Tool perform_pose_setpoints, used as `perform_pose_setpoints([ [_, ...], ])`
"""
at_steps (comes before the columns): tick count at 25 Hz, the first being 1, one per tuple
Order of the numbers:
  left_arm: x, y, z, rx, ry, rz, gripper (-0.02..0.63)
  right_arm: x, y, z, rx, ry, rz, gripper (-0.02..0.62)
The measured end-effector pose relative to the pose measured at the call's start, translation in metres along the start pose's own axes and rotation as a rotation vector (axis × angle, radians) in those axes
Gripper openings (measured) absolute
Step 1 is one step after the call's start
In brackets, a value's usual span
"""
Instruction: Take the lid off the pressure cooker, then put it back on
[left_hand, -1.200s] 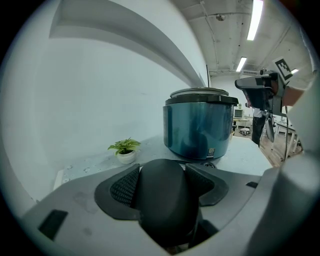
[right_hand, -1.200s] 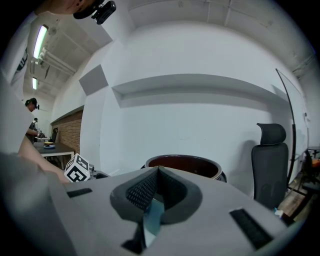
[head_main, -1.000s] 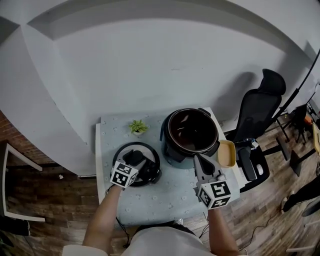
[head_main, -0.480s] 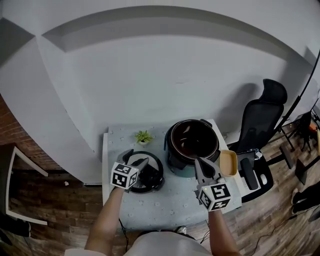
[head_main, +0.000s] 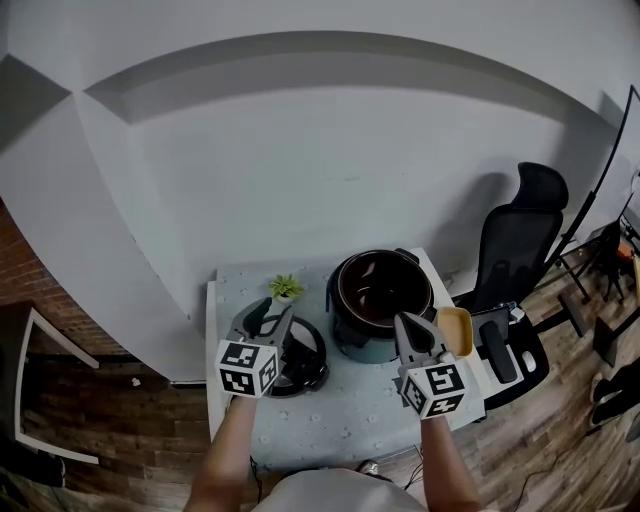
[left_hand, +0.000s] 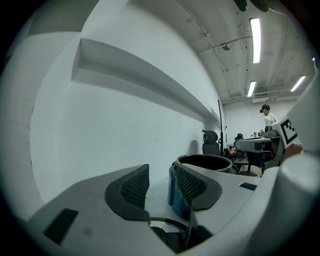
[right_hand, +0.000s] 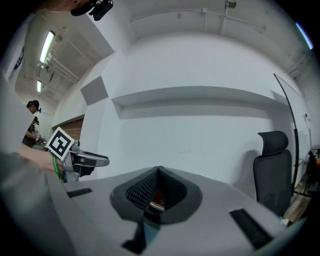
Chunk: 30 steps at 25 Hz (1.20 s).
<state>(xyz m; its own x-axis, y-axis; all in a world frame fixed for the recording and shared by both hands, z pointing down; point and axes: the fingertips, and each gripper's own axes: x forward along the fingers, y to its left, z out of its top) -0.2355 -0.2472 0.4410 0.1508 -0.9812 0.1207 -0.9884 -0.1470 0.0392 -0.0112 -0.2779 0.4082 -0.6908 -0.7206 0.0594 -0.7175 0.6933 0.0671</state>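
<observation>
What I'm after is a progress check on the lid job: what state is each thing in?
Pressure cooker: open, lid off.
Lid: lying on the table, not held.
Left gripper: fingers apart, have just been closing, nothing between them.
Right gripper: fingers together, empty.

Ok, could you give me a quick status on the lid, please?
Left gripper open, jaws just closing, empty; right gripper shut, empty. Lid on table, cooker open. Nothing between them.
</observation>
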Motion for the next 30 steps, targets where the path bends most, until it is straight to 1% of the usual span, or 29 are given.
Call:
perform_pose_setpoints([
  [2,-0.003,-0.007,0.007,0.030,-0.023,0.002,0.130,0.001,-0.003,0.002,-0.002,-0.003,-0.005,0.000],
  [4,-0.006,-0.011,0.011,0.055,-0.037,0.014,0.091,0.002,-0.005,0.003,-0.003,-0.008,-0.009,0.000],
  [6,-0.008,-0.012,0.012,0.066,-0.045,0.034,0.034,0.002,-0.007,0.004,-0.002,-0.012,-0.015,0.000],
  [11,-0.009,-0.014,0.012,0.050,-0.043,0.038,0.014,0.003,-0.010,0.005,0.004,-0.017,-0.025,0.000],
  [23,-0.009,-0.013,0.006,0.058,-0.025,0.036,0.014,0.004,-0.006,0.003,0.012,-0.017,-0.021,0.000],
  [26,-0.009,-0.016,0.006,0.057,-0.031,0.013,0.018,0.003,-0.006,0.003,0.013,-0.016,-0.023,0.000],
  [27,-0.008,-0.017,0.006,0.052,-0.031,0.000,0.037,0.003,-0.006,0.003,0.014,-0.016,-0.024,0.000],
  [28,-0.007,-0.019,0.006,0.045,-0.031,-0.013,0.112,0.003,-0.006,0.003,0.014,-0.016,-0.024,0.000],
  [29,-0.006,-0.020,0.005,0.038,-0.028,-0.027,0.208,0.003,-0.006,0.003,0.014,-0.015,-0.025,0.000],
  [30,-0.004,-0.022,0.004,0.034,-0.025,-0.039,0.230,0.003,-0.006,0.002,0.014,-0.015,-0.025,0.000],
])
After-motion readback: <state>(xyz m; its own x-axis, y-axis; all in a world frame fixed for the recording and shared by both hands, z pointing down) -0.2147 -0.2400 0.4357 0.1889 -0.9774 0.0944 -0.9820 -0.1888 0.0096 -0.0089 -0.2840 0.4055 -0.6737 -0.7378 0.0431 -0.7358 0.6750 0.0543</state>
